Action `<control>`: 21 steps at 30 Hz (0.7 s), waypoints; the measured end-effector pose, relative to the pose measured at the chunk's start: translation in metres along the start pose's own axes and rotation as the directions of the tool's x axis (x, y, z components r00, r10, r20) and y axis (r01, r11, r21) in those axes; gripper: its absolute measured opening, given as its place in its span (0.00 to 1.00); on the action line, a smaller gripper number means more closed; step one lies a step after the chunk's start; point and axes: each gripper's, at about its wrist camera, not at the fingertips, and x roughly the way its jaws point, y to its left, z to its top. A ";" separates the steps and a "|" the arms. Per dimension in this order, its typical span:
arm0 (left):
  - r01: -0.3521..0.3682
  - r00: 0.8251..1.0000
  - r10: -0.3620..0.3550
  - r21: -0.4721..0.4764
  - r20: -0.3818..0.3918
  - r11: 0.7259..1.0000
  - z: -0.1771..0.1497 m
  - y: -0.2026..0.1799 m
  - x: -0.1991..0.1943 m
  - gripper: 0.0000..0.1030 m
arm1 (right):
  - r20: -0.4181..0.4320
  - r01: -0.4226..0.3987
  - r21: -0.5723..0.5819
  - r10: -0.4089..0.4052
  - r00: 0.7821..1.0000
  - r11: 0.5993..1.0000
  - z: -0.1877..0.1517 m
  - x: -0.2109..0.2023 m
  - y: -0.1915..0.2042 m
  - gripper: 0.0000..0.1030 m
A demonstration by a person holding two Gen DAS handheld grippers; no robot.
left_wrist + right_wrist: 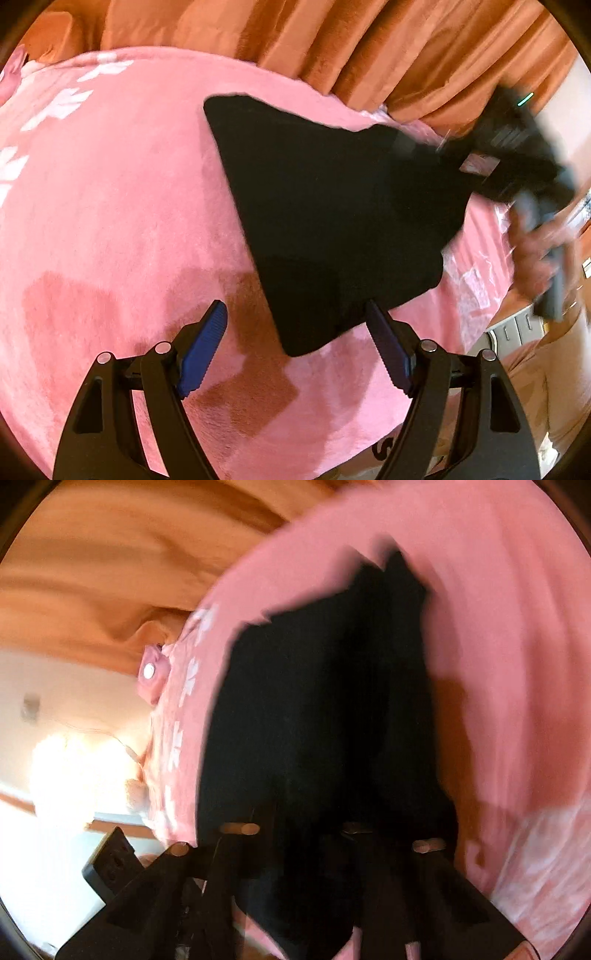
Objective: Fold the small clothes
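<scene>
Pink fleece blanket [110, 206] with white flower prints covers the working surface, and orange curtains [332, 44] hang behind it. From the left wrist view, the left gripper [295, 332] hangs just above the blanket with its blue-padded fingers [205, 343] spread wide and nothing between them; the near corner of the black garment [325, 221] lies in the gap ahead of them, one pad close to the cloth's edge but not visibly closed on it. Outward from there, the garment spreads flat across the blanket as a dark, roughly triangular shape, and its far right end rises toward the right gripper [517, 147], which appears blurred at the edge of the view with a hand [535, 247] below it. In the right wrist view the right gripper [328, 834] is heavily smeared by motion and the black cloth fills the space over its fingers, so it seems to be gripping the garment, though whether its jaws are truly closed cannot be told. Judging by this, the step in hand looks like an early fold or a straightening pull, with one end lifted and most of the cloth lying flat. The next move probably calls for the left gripper to pinch the near corner so both ends can be carried over together, keeping the edges aligned and the soft fabric from bunching.
</scene>
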 end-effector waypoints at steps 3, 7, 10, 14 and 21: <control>-0.027 0.999 0.026 0.042 0.030 0.999 0.000 -0.008 -0.003 0.73 | 0.095 -0.025 -0.193 0.044 0.994 0.981 0.010 -0.029 0.042 0.10; 0.012 0.999 -0.014 0.048 0.045 0.999 0.004 -0.011 -0.007 0.73 | -0.095 0.277 -0.010 -0.277 0.956 0.961 0.016 0.017 -0.036 0.11; 0.114 0.987 -0.115 0.018 0.109 0.993 0.017 -0.013 -0.021 0.75 | -0.105 0.236 0.054 -0.230 0.968 0.970 0.009 0.017 -0.052 0.18; 0.175 0.982 -0.172 -0.032 0.079 0.984 0.029 -0.017 -0.009 0.81 | -0.081 0.203 0.045 -0.199 0.977 0.978 -0.015 -0.011 -0.041 0.35; 0.081 0.984 -0.094 -0.091 -0.154 0.993 0.027 -0.014 0.049 0.27 | -0.137 0.218 0.024 -0.212 0.967 0.976 -0.048 -0.004 -0.042 0.05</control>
